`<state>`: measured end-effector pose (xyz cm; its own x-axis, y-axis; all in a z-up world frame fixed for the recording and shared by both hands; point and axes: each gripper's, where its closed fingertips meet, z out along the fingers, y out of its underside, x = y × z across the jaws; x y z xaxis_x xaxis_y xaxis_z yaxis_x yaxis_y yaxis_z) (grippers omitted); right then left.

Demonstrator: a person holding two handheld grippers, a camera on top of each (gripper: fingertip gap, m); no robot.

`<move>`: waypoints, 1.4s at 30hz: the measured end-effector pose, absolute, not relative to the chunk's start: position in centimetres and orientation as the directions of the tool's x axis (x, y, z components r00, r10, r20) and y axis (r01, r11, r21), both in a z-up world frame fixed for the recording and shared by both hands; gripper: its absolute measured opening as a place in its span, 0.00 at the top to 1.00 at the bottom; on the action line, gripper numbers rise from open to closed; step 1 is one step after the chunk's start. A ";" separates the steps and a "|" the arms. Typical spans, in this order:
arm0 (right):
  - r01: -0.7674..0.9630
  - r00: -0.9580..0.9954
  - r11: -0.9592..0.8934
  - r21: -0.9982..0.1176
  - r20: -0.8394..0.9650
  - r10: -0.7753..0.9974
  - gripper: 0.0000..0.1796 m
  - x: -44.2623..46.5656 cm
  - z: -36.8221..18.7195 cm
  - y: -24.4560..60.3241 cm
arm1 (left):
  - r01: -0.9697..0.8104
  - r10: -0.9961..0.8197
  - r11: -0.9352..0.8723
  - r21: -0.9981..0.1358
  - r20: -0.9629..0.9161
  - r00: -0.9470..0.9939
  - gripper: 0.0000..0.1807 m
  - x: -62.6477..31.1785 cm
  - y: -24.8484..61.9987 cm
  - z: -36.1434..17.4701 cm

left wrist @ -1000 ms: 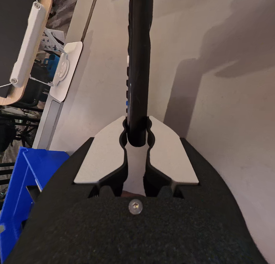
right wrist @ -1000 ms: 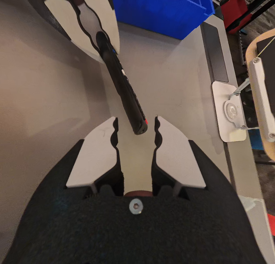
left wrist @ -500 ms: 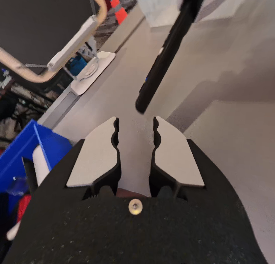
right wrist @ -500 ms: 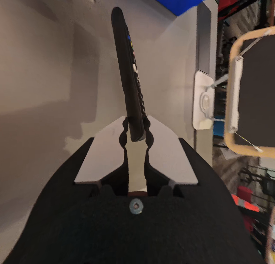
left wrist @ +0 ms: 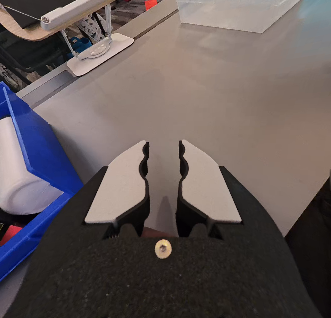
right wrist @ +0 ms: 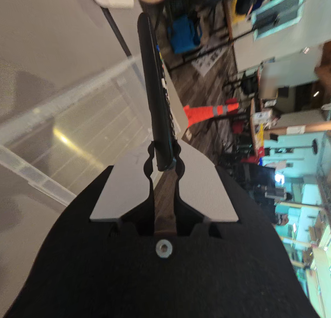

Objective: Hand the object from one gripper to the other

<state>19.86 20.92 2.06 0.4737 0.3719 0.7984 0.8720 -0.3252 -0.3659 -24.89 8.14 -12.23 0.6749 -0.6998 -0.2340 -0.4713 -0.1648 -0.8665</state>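
Observation:
A long black remote control (right wrist: pixel 154 87) with coloured buttons on its right side is clamped by one end between the jaws of my right gripper (right wrist: pixel 163 144). It points away from the gripper, over a clear plastic bin (right wrist: pixel 71 133) and the table's far edge. My left gripper (left wrist: pixel 163 144) is open and empty above the grey table (left wrist: pixel 215 94). The remote does not show in the left wrist view.
A blue bin (left wrist: pixel 35 158) holding a white roll (left wrist: pixel 16 169) stands at the left of my left gripper. A white stand base (left wrist: pixel 100 53) sits at the table's far edge. The clear plastic bin (left wrist: pixel 232 6) stands at the far right. An orange cone (right wrist: pixel 206 112) lies beyond the table. My right fingertips sit around 50 centimetres from my left ones.
My left gripper let go of the remote and drew back from it. My right gripper shut on the remote's end and swung it over toward the clear bin.

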 end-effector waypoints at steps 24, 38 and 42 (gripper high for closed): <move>0.598 0.743 -0.785 -0.161 0.479 0.467 0.88 24.9 -17.9 24.1 | -0.434 -0.751 -0.190 -0.881 -0.155 0.642 0.82 -23.9 7.1 -12.4; 0.058 0.739 -0.226 -0.972 -0.111 0.665 0.78 -0.3 -2.7 14.2 | -0.292 -0.732 -0.299 -0.908 0.023 0.681 0.77 -24.3 7.1 -11.8; -0.060 0.486 -0.235 -0.970 -0.234 0.842 0.79 -9.9 -7.0 8.1 | -0.280 -0.728 -0.297 -0.913 0.027 0.685 0.76 -24.4 7.3 -11.6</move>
